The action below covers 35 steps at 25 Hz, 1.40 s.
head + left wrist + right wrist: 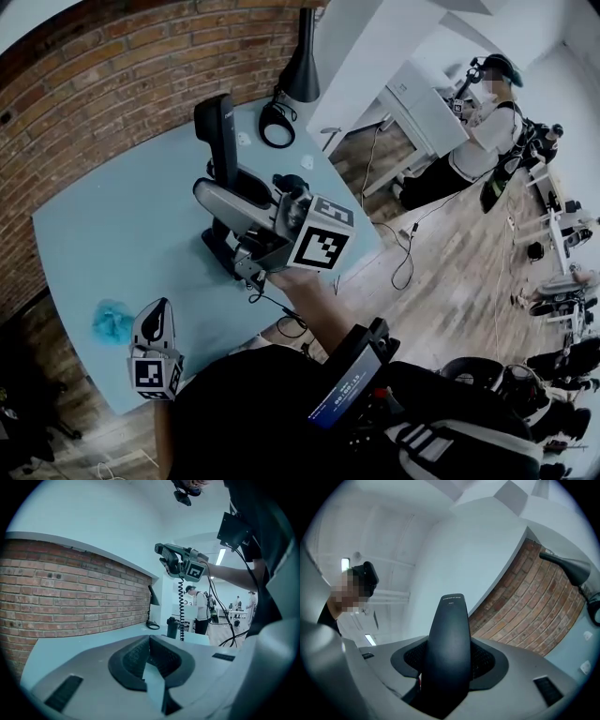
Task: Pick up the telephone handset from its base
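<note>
My right gripper (225,192) is shut on the black telephone handset (223,136), which stands up out of its jaws above the light blue table (122,234). In the right gripper view the handset (449,653) fills the gap between the jaws and points up. The dark base (220,255) sits on the table under that gripper. The left gripper view shows the right gripper (176,559) raised high, with the coiled cord (180,606) hanging down to the base (172,627). My left gripper (157,323) rests at the table's near left edge, jaws together and holding nothing.
A black desk lamp (302,56) and a looped cable (277,124) stand at the table's far end by the brick wall (112,75). A crumpled blue thing (112,321) lies beside the left gripper. A person (473,141) stands at a white desk across the wooden floor.
</note>
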{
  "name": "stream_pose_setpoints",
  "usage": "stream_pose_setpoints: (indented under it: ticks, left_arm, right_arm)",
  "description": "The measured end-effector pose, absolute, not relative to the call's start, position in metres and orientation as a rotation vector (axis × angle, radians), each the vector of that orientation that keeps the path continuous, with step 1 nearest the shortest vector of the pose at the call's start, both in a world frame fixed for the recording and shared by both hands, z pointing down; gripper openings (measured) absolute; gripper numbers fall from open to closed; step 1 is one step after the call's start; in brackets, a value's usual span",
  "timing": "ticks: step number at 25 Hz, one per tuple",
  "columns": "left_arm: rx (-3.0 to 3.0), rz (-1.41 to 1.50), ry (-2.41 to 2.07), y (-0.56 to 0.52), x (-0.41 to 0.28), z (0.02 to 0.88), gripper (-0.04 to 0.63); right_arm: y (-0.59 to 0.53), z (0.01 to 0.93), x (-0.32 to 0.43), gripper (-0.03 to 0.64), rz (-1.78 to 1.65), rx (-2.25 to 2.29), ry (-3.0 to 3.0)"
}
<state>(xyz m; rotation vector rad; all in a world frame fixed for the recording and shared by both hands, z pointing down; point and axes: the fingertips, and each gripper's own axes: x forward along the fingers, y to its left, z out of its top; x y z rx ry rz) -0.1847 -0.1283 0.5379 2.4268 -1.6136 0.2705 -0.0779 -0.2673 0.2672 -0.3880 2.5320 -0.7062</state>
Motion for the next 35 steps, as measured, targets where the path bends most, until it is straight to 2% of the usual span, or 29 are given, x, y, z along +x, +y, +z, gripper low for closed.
stream_pose_setpoints:
  ticks: [17,35]
  left_arm:
    - [2.456,0.189,-1.621,-0.132,-0.195,0.526,-0.002]
    - [2.622,0.082,-1.686,-0.138,-0.188,0.49,-0.002]
  right_arm:
    - [-0.212,0.283,-0.099,0.242,-0.563,-0.134,2.581]
    - [-0.218,0.388,-0.114,0.242,-0.81,-0.205,2.681]
